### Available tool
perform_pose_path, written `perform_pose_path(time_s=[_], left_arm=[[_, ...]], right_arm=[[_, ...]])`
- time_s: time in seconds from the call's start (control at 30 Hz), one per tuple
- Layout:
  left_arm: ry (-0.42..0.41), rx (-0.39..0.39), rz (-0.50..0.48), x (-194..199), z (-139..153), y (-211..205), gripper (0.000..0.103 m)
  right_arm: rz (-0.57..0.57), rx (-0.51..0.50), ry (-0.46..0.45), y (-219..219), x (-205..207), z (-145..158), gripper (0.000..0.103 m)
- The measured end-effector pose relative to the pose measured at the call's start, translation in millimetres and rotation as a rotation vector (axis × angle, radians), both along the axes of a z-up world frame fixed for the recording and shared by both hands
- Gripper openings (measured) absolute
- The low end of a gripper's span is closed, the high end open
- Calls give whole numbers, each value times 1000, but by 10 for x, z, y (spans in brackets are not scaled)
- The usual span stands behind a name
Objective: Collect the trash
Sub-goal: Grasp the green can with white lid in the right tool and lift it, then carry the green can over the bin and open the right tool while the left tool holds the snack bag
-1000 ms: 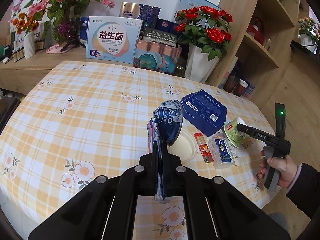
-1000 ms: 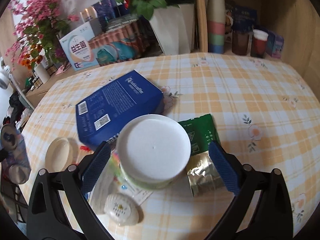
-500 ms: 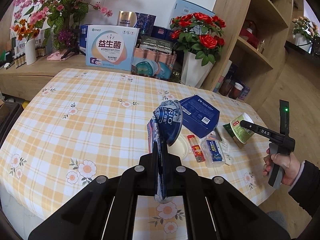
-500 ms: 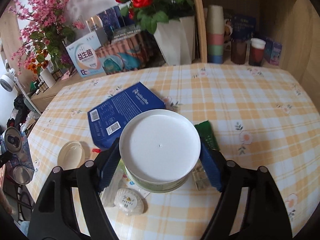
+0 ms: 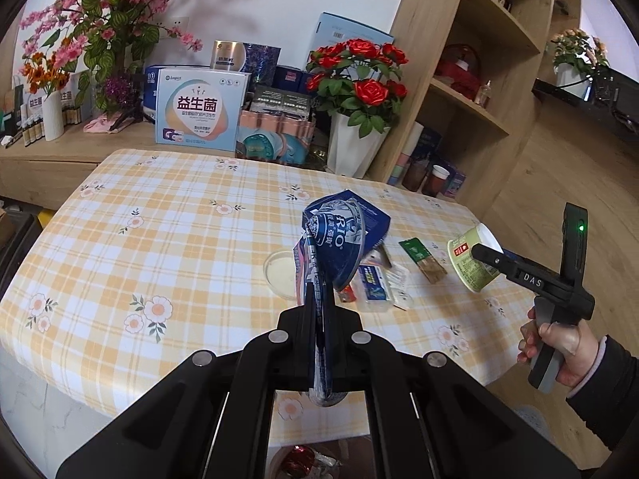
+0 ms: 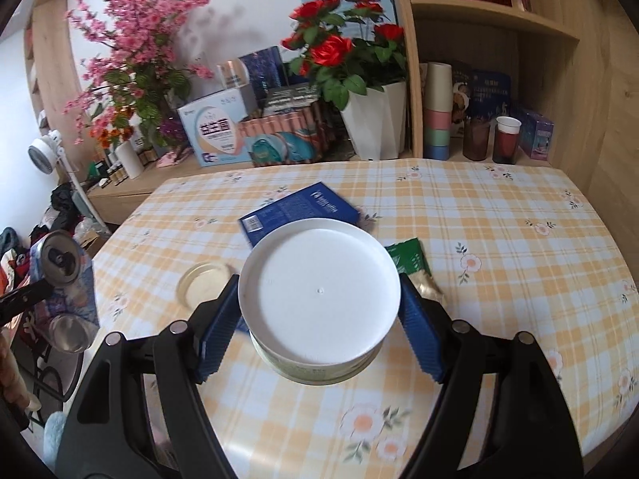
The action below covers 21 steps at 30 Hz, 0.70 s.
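My left gripper (image 5: 321,311) is shut on a crushed blue drink can (image 5: 333,245) and holds it above the table's near edge; the can also shows at the left of the right wrist view (image 6: 64,263). My right gripper (image 6: 319,307) is shut on a green paper cup with a white lid (image 6: 319,291), lifted off the table; it shows at the right of the left wrist view (image 5: 473,257). On the checked tablecloth (image 5: 159,247) lie a blue box (image 6: 299,209), a clear plastic lid (image 5: 281,271), a green sachet (image 5: 419,253) and small wrappers (image 5: 375,281).
Flower vases, product boxes (image 5: 199,109) and a white planter with red roses (image 5: 355,143) stand behind the table. Wooden shelves (image 5: 479,92) with cups rise at the right. Something red lies on the floor below the table edge (image 5: 299,459).
My right gripper closed on the green cup and lifted it off the table, back toward the near edge. My left gripper pulled back and up with the can.
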State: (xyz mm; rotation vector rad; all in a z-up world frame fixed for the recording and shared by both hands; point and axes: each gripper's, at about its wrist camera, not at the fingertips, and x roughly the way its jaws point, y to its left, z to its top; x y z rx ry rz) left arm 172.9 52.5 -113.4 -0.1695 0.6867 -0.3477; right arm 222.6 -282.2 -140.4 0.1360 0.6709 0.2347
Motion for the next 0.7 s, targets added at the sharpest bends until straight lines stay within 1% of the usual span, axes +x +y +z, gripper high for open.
perform_pose_path(time_s=[0.2,0.37,0.7], left_arm=[[3,-20,-13,-342,3,-43,3],[3,-37,-8,-623,-1,-32,3],[1,-57,12,-1050,-21,53,3]], right_arm=[[24,15,-11,137,-495,20,75],[38,29,-23,221,-824,27,75],[98,-7,-39,441,-1371,-5,75]])
